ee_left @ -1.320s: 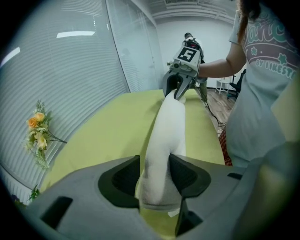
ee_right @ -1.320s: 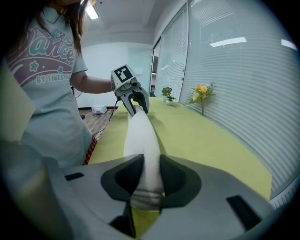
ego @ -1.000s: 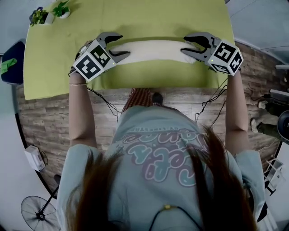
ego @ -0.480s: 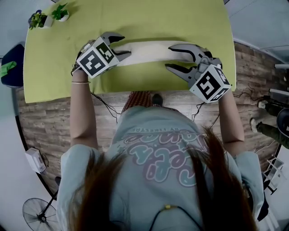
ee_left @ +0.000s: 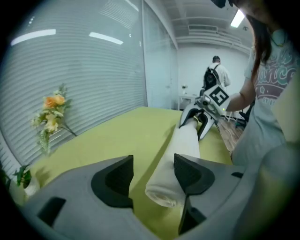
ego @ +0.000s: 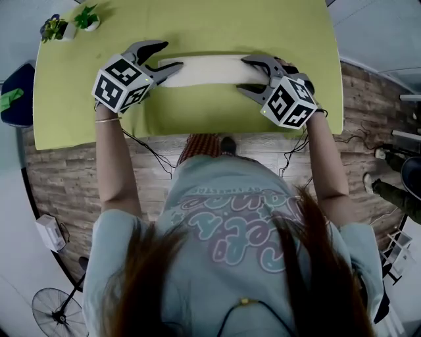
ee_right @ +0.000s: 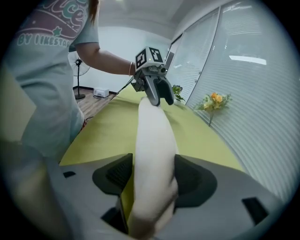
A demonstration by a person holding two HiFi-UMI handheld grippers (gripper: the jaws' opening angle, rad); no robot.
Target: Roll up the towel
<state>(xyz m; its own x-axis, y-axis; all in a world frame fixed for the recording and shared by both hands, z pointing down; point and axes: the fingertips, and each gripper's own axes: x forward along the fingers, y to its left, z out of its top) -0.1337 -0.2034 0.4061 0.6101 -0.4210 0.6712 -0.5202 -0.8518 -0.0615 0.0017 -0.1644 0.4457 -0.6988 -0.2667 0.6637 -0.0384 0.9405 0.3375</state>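
The left gripper (ego: 168,55) stands open astride one end of the rolled towel (ego: 207,70), with one pad touching it. The right gripper (ego: 243,75), its jaws just opening, straddles the other end. The towel lies across the green table (ego: 197,26).

table (ego: 197,26): one; green top
towel (ego: 207,70): one; a roll, parallel to the table's near edge
grippers: two; left gripper (ego: 170,55), right gripper (ego: 243,74)
marker cubes: two; left cube (ego: 122,82), right cube (ego: 288,102)
small plants: two; green plant (ego: 87,16) and flower pot (ego: 56,26), both at the table's far left corner
people: two; the gripper holder (ego: 230,230), a second person (ee_left: 216,75) standing far off
floor fan (ego: 56,309): one
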